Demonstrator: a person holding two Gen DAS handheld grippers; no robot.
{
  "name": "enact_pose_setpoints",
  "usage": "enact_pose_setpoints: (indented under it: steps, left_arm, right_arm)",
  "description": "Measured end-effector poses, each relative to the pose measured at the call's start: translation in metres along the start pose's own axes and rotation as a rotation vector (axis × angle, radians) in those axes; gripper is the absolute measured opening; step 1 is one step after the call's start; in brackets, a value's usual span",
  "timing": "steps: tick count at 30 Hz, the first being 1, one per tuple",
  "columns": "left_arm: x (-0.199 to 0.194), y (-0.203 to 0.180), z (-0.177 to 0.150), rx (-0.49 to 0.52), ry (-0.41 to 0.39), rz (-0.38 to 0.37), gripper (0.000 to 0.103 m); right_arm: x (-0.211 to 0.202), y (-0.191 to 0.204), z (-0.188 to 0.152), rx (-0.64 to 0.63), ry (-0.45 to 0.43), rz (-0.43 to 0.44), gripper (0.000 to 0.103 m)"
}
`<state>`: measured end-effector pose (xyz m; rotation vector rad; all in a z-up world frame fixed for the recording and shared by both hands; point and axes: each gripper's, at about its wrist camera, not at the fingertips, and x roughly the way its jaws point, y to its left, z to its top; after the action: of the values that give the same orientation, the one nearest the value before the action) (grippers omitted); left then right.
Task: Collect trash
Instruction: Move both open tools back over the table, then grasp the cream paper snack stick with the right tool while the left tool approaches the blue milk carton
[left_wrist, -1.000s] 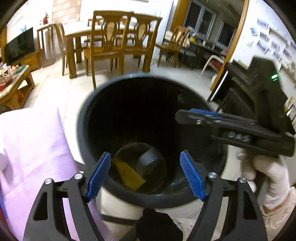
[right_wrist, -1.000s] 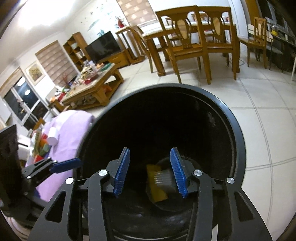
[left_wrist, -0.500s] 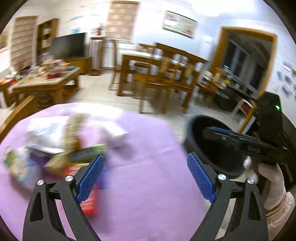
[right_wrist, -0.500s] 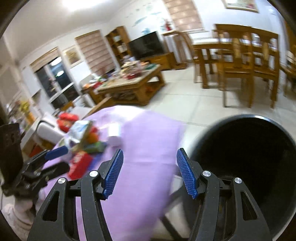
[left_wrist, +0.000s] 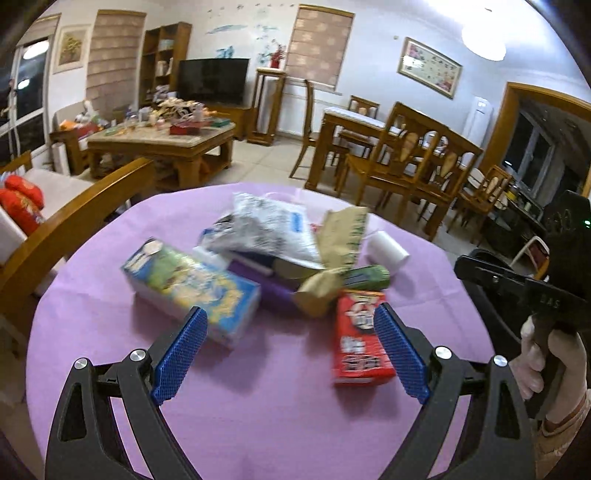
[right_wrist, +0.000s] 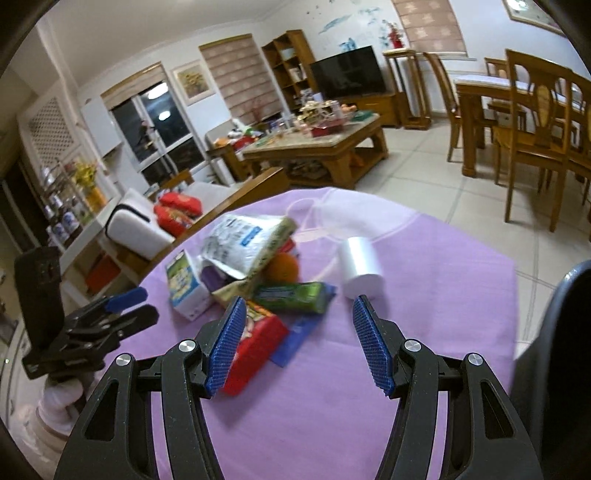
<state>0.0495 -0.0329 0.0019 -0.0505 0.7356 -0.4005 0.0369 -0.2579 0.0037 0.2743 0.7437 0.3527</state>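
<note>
Here, both jaws released, trash pile mid-cloth, purple tablecloth near edge bare, bin seemingly rightward.

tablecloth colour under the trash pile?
Plain light purple tablecloth, no pattern visible; best seen in the left wrist view.

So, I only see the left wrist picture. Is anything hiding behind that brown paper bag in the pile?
Observer: Yes. The right wrist view shows an orange round thing tucked in beneath that bag.
Visitor: Anything else I'm missing?
Observer: A flat blue packet lies on the cloth right beside the red box.
Visitor: Is the right gripper carrying something?
Observer: No. The right gripper is open, with nothing between its pads.
</note>
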Motion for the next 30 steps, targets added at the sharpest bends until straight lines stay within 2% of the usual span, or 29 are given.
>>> enact_pose_setpoints:
  steps: [6, 11, 17, 19, 22, 25, 27, 30]
  left_arm:
    - [0.016, 0.027, 0.005, -0.064, 0.028, 0.061, 0.091]
    - [0.029, 0.053, 0.004, -0.21, 0.058, 0.101, 0.091]
    - [0.041, 0.069, 0.006, -0.309, 0.081, 0.187, 0.091]
    - [0.046, 0.069, 0.01, -0.326, 0.096, 0.22, 0.091]
    - [0.05, 0.067, 0.01, -0.324, 0.11, 0.222, 0.091]
    - [0.048, 0.065, 0.009, -0.314, 0.119, 0.228, 0.092]
    - [0.045, 0.067, 0.007, -0.306, 0.126, 0.231, 0.092]
    - [0.04, 0.073, 0.004, -0.271, 0.134, 0.221, 0.09]
  right_arm:
    - [0.03, 0.017, 0.009, 0.009, 0.018, 0.018, 0.06]
    - [0.061, 0.024, 0.023, 0.05, 0.031, 0.039, 0.06]
    - [0.093, 0.02, 0.029, 0.079, 0.059, 0.029, 0.06]
    - [0.101, 0.019, 0.031, 0.091, 0.062, 0.026, 0.057]
    - [0.111, 0.017, 0.033, 0.104, 0.073, 0.029, 0.053]
    - [0.124, 0.019, 0.035, 0.108, 0.091, 0.033, 0.04]
    - [0.128, 0.02, 0.037, 0.1, 0.094, 0.038, 0.026]
    - [0.128, 0.023, 0.035, 0.084, 0.082, 0.047, 0.015]
